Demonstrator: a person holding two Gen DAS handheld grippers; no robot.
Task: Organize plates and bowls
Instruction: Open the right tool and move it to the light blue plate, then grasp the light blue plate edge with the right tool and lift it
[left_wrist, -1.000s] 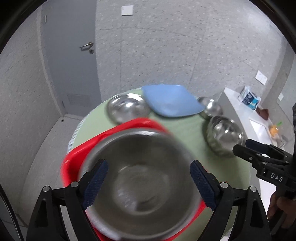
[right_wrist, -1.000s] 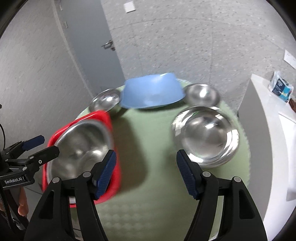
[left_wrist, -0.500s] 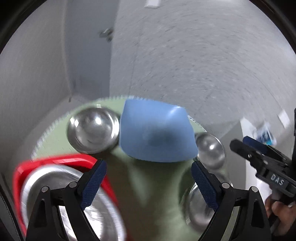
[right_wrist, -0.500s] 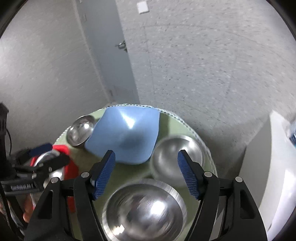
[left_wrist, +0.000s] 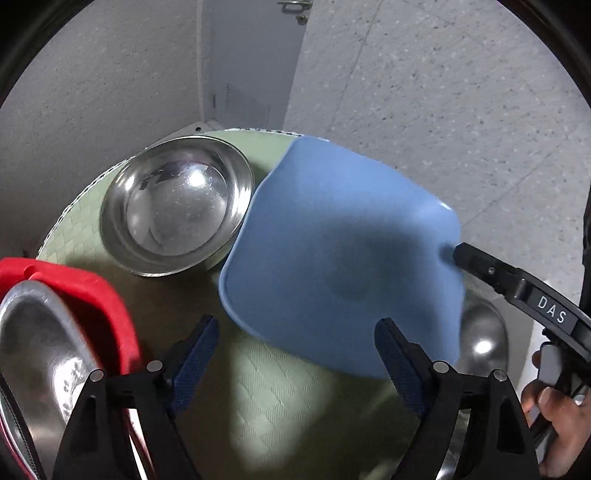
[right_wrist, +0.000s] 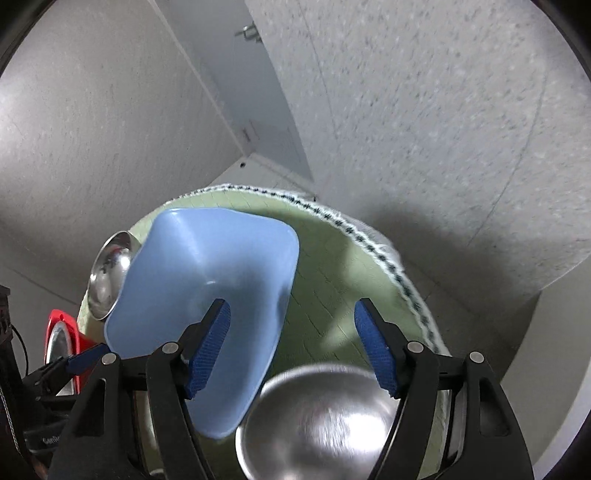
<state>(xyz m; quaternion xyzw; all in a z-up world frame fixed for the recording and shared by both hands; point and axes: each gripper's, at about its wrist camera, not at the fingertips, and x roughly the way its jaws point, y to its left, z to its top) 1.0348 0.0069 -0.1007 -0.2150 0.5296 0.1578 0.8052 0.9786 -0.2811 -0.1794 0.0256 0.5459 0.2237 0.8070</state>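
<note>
A blue square plastic bowl sits on the round green table, tilted up on one edge; it also shows in the right wrist view. My left gripper is open and empty, just in front of the blue bowl. My right gripper is open, its left finger over the blue bowl's rim and its right finger beyond it; it shows in the left wrist view at the bowl's right corner. A steel bowl stands to the left of the blue bowl. A red tray holds another steel bowl.
A steel bowl lies right under my right gripper, on the table's near side. Another steel bowl shows behind the blue bowl's right edge. Grey walls and a door stand close behind the table's far edge.
Both grippers have moved forward over the table towards the blue bowl. The red tray with its steel bowl has slid to my lower left. My right gripper now straddles the blue bowl's rim.
</note>
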